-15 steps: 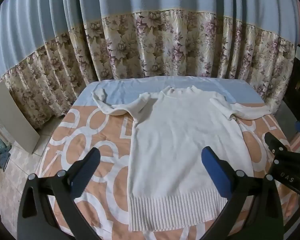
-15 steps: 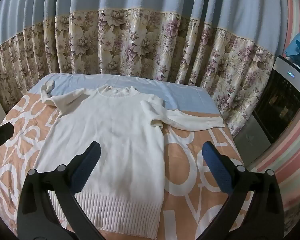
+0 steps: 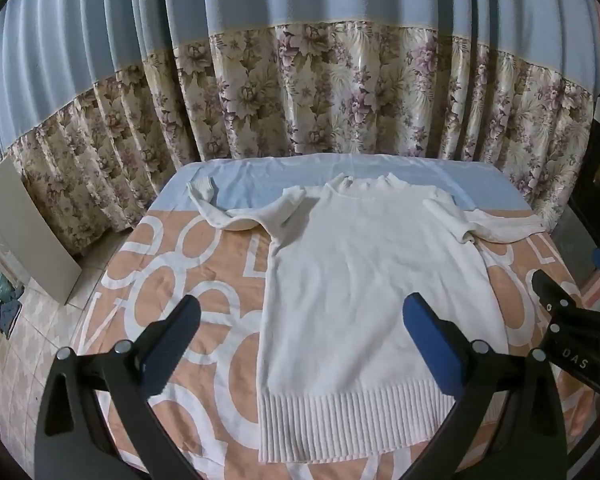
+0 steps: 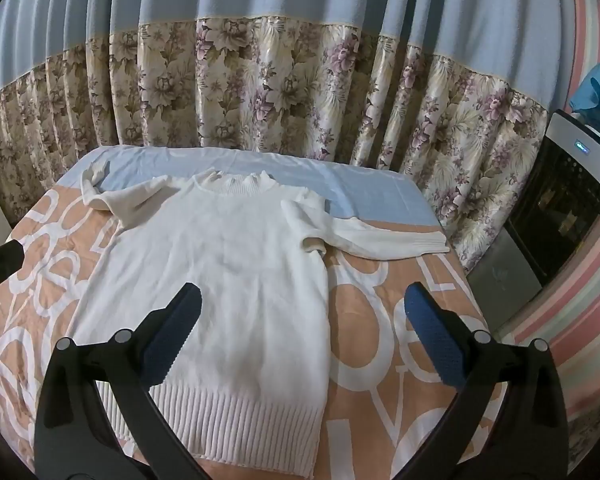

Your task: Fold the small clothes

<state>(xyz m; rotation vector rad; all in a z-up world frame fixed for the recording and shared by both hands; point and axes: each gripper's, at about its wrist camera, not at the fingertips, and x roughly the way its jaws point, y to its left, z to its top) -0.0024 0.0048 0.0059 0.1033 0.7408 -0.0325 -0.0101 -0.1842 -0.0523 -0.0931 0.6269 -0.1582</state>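
White sweater (image 3: 364, 280) flat on bed (image 3: 172, 264), hem at 6 o'clock, bare cover L/R. Left gripper (image 3: 300, 332) & right gripper (image 4: 304, 320): jaws wide, empty.

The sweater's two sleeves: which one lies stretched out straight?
The sleeve on the right of the sweater lies straight; the other sleeve bends, its cuff curled.

A sweater (image 3: 364, 280) lies flat on the bed (image 3: 188, 264), ahead of and below both spread grippers, its hem nearest them and its collar farthest. The left gripper (image 3: 300, 332) hovers over the sweater's left edge, the right gripper (image 4: 304, 320) over its right edge. A curtain (image 3: 300, 92) hangs behind the bed.
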